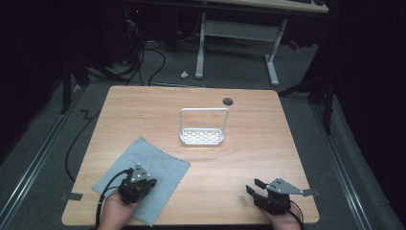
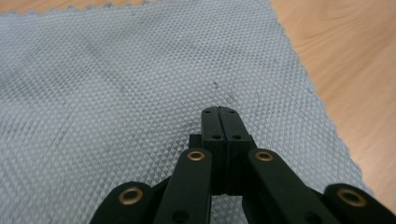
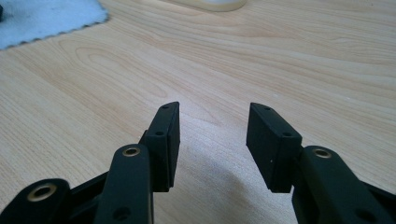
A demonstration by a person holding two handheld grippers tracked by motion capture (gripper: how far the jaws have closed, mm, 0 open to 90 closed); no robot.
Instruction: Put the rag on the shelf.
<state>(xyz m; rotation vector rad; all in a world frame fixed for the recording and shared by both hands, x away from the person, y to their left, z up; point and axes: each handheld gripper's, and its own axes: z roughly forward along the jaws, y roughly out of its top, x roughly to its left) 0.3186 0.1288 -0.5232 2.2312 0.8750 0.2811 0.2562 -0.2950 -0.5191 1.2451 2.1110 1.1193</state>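
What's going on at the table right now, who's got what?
A person works at a wooden table with a gripper in each hand. The left gripper is over the grey cloth at the near left, jaws shut together; whether they pinch any fabric cannot be told. The right gripper sits at the near right over bare wood, jaws open and empty. A white rack with a handle stands untouched mid-table.

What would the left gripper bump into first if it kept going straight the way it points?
Most likely the grey cloth: the left gripper, fingers shut, points low along it. Depth is unclear.
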